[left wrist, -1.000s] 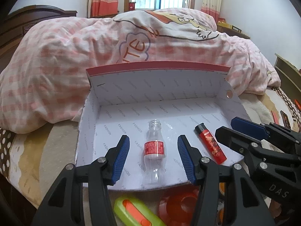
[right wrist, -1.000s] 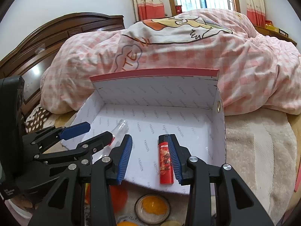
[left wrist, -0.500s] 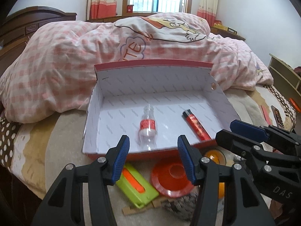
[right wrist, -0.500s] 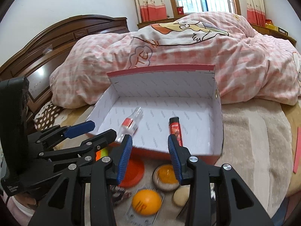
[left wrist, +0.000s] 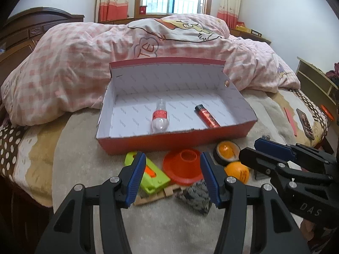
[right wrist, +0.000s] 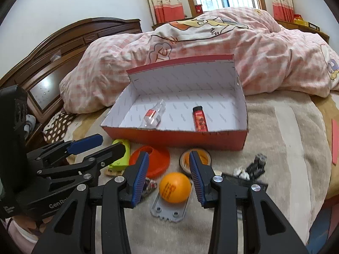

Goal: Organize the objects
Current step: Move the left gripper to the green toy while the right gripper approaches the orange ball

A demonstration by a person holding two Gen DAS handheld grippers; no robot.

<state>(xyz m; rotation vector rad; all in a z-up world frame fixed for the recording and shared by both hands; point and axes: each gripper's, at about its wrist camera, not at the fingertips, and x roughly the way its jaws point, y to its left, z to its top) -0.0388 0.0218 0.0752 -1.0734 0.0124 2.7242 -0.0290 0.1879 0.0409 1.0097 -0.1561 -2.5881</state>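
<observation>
We are looking at the bed with its pink checked quilt (left wrist: pixel 70 67) filling the upper frame. The open red cardboard box with white lining (left wrist: pixel 175 141) is sitting mid-frame, holding a small clear plastic bottle with a red label (left wrist: pixel 160 118) lying left and a red lighter (left wrist: pixel 206 117) right. Below it, the orange plastic cone (left wrist: pixel 183 166) and orange ball (right wrist: pixel 175 187) are lying on the blanket. Our left hand-held gripper (left wrist: pixel 172 176) and right hand-held gripper (right wrist: pixel 167 176) are both gaping wide, gripping nothing.
</observation>
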